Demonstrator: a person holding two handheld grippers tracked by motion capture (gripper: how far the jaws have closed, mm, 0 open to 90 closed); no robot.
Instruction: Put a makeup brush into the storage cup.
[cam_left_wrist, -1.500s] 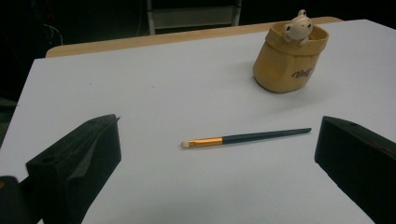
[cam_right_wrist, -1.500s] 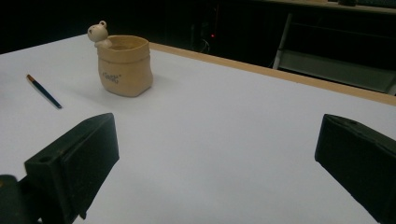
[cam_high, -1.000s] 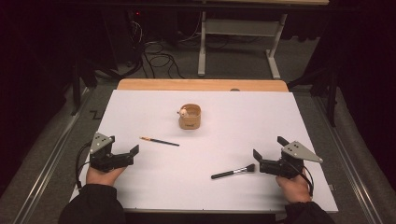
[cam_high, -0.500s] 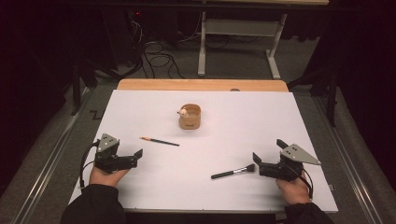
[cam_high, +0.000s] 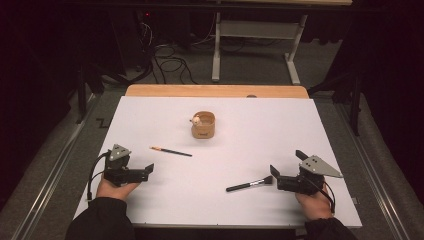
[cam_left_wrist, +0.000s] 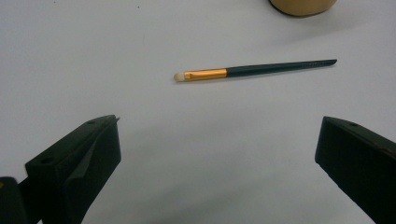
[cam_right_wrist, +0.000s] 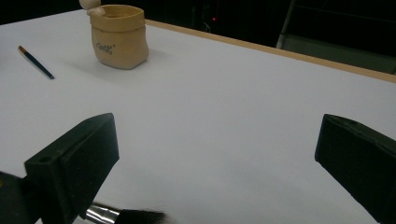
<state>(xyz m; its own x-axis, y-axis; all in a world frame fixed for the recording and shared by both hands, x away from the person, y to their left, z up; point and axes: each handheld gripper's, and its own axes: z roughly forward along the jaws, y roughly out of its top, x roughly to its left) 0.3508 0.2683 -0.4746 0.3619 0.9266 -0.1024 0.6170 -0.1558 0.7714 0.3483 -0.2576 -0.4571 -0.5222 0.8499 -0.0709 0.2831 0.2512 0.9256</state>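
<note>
A thin dark brush with an orange ferrule lies on the white table, left of centre. My left gripper rests just near and left of it, open, with nothing between its jaws. A black-bristled makeup brush with a silver ferrule lies at the near right. My right gripper stands open just right of its bristles, jaws wide and empty. A tan cup stands upright at the table's middle back.
A wooden strip runs along the table's far edge. Beyond it are a dark floor with cables and a white desk frame. Metal rails flank the table on both sides.
Both hands have drawn their grippers slightly toward the near edge, the left a little more. The brushes and the cup have not moved.
</note>
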